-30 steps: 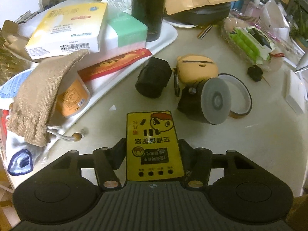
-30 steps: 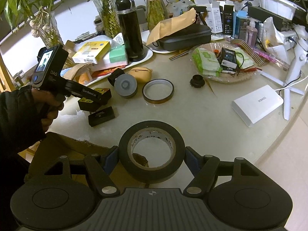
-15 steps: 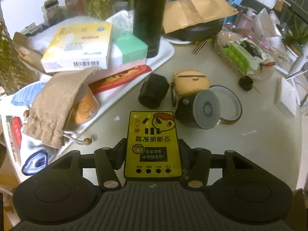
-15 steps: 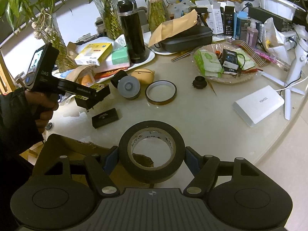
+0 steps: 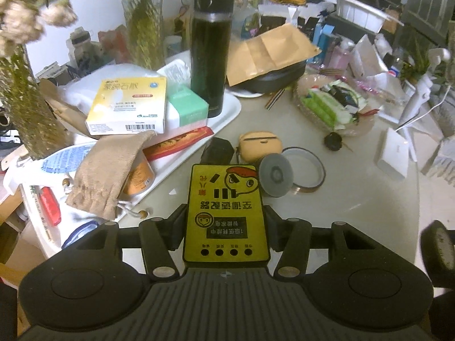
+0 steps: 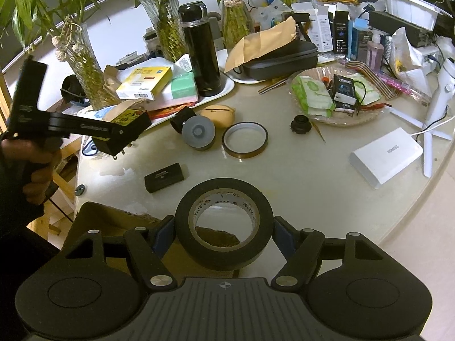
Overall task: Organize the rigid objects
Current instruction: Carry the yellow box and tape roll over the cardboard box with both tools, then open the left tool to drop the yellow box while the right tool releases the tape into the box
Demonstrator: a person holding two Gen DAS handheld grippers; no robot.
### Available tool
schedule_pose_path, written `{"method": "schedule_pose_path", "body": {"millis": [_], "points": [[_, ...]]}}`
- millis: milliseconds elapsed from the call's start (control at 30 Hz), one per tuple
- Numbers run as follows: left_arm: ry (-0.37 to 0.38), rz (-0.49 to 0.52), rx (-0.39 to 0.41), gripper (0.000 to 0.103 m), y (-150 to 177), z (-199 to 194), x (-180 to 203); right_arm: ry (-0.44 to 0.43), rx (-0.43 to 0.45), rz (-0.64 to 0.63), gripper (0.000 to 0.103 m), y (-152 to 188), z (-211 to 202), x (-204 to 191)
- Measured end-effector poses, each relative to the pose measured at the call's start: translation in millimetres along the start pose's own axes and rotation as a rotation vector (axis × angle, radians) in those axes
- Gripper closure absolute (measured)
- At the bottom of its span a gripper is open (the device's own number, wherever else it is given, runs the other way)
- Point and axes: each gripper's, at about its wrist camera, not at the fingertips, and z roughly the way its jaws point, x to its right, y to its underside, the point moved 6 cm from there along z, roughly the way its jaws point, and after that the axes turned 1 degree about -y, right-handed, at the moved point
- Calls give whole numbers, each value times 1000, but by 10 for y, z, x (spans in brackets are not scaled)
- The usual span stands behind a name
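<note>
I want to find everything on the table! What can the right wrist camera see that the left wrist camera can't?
Only the right wrist view shows the small black box lying on the table, the cardboard near the table's edge, and the person's hand holding the left gripper.

Only the left wrist view shows the yellow adapter's cartoon label and the beige pouch in full.

Both show the flask, the amber tape ring, the yellow box, and the black tape in the right gripper.
</note>
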Motion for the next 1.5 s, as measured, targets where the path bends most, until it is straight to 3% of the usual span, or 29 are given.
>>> {"method": "schedule_pose_path", "body": {"millis": [767,1233,1500], "points": [[48,-47,29,49,631,-761,224,-28,-18,-47,28,67,-75,-344],[58,-58,-73,49,1141,-723,371,-45,-103,-61,28,379,104,-514],[35,-74,-112,49,1262,-624,397,-31,-158,-63,28,489,288,-508]]}}
